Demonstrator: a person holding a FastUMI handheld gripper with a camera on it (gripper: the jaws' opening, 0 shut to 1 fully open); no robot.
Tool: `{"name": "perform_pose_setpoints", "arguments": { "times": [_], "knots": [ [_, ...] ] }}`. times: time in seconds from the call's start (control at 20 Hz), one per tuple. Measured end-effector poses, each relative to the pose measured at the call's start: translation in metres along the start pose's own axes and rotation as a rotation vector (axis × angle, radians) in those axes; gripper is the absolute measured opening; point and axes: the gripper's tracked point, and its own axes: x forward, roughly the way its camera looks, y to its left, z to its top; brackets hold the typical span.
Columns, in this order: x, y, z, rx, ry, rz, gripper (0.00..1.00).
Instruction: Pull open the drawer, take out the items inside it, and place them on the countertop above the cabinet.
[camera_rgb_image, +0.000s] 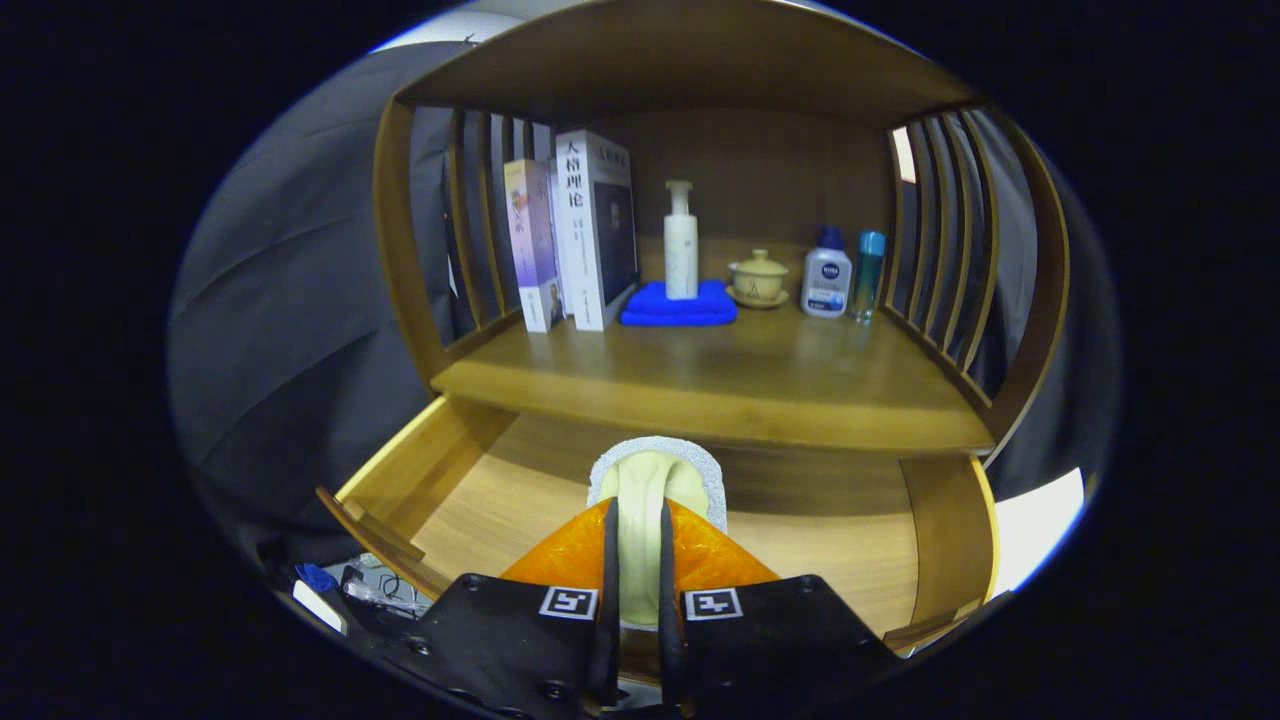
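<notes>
My fingers (637, 560) clamp a pale sponge (655, 480) (grey scouring edge uppermost) above the open drawer (500, 490). Beyond it lies the counter (720, 390), carrying two books (580, 235), a pump bottle (681, 242) on a blue cloth (678, 305), and a lidded cup (759, 279).

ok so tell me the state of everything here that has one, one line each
drawer: pulled open
tool: shut on the sponge
sponge: squeezed between the fingers, over the open drawer
books: upright on the countertop
pump bottle: upright on the blue cloth
lidded cup: lid on
</notes>
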Motion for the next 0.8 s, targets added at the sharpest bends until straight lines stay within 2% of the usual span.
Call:
{"name": "perform_pose_setpoints", "arguments": {
  "times": [0.2, 0.4, 0.8],
  "knots": [
    [-0.011, 0.003, 0.033, -0.025, -0.087, -0.012, 0.18],
    [-0.010, 0.002, 0.056, -0.014, -0.118, -0.016, 0.18],
    [0.019, -0.008, 0.096, 0.012, -0.133, -0.041, 0.18]
  ]
}}
